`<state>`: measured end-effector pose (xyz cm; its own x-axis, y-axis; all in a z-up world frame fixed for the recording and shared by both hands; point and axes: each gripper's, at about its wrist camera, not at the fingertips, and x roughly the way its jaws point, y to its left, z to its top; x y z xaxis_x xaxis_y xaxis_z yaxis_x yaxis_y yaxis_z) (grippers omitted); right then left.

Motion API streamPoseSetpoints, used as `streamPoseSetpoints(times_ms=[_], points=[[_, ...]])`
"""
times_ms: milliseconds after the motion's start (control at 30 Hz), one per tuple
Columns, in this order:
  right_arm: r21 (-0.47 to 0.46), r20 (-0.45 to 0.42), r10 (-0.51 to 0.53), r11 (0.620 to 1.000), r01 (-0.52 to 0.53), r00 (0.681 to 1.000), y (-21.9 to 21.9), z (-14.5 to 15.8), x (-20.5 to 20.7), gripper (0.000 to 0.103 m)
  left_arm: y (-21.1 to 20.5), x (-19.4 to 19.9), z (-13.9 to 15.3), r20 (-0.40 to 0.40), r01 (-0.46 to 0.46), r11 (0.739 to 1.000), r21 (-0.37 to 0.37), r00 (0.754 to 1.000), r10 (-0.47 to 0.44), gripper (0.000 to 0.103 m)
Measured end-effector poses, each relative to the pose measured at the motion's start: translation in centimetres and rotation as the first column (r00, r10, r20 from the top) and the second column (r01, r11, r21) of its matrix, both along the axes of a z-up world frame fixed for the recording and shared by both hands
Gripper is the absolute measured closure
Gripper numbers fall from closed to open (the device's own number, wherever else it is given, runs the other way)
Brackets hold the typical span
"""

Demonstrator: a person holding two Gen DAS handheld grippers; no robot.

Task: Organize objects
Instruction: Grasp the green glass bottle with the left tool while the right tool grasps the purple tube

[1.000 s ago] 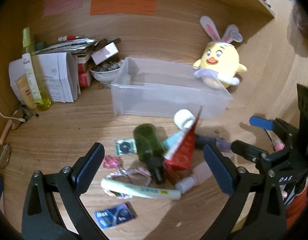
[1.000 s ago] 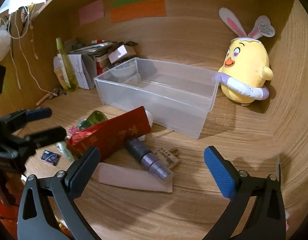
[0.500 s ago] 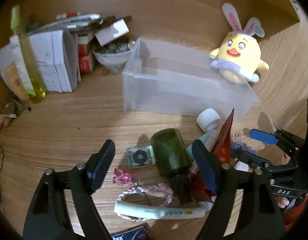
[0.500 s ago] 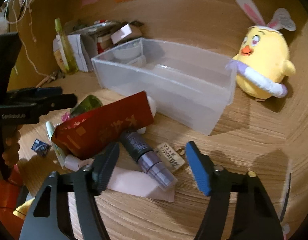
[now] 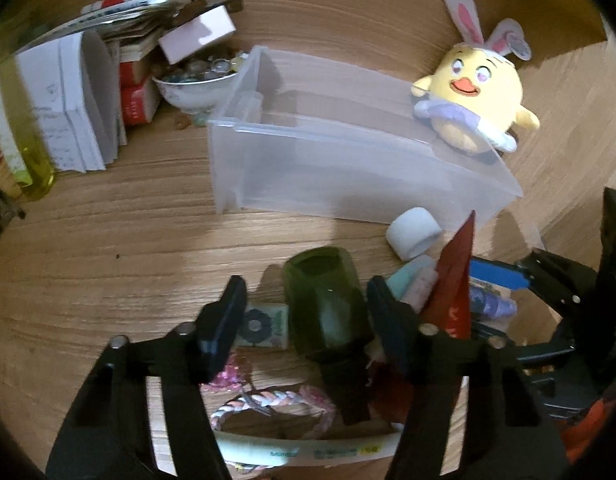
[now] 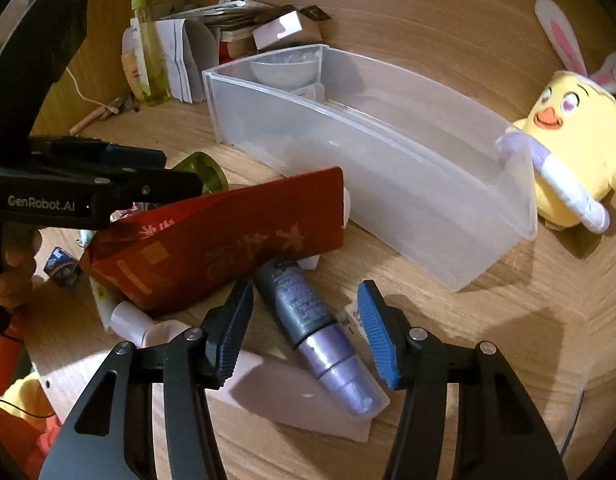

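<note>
Left view: the left hand-held gripper (image 5: 304,312) has its jaws apart and closing, one on each side of the green bottle (image 5: 325,308). The pads do not look pressed on it yet. The bottle lies on the desk (image 5: 108,248), so the jaws come down from above. The clear bin (image 5: 347,172) waits just past it, likely for the things.

Right view: the right hand-held gripper (image 6: 304,328) has its jaws apart and closing around the purple tube (image 6: 319,332), not touching yet. Only here can you see the red envelope (image 6: 228,240) flat and wide, leaning over the pile. The left view shows just its thin edge.
</note>
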<state>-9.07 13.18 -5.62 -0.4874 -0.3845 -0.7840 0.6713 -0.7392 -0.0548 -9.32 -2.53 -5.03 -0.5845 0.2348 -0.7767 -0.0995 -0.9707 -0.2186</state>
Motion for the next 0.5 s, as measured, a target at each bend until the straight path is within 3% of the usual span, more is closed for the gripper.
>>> streamPoseSetpoints(times_ms=[100,200,367,500], points=[[0.010,-0.009,0.008,1.000,-0.007,1.000,-0.3,-0.1,-0.2,0.054,0.3,-0.2,-0.2,0.007,0.024,1.000,0.006,1.000,-0.024,0.060],[0.033,-0.019,0.020,0.999,-0.019,1.000,-0.8,-0.4,-0.2,0.055,0.3,-0.4,-0.4,0.011,0.031,0.999,0.010,0.999,-0.031,0.060],[0.031,-0.011,0.032,0.999,-0.032,0.999,-0.9,-0.5,-0.2,0.079,0.1,-0.3,-0.2,0.000,0.011,1.000,0.017,1.000,-0.011,0.060],[-0.005,0.000,0.018,1.000,-0.018,1.000,0.2,0.1,-0.1,0.079,-0.2,0.4,0.5,-0.031,-0.013,1.000,0.020,0.999,0.014,0.061]])
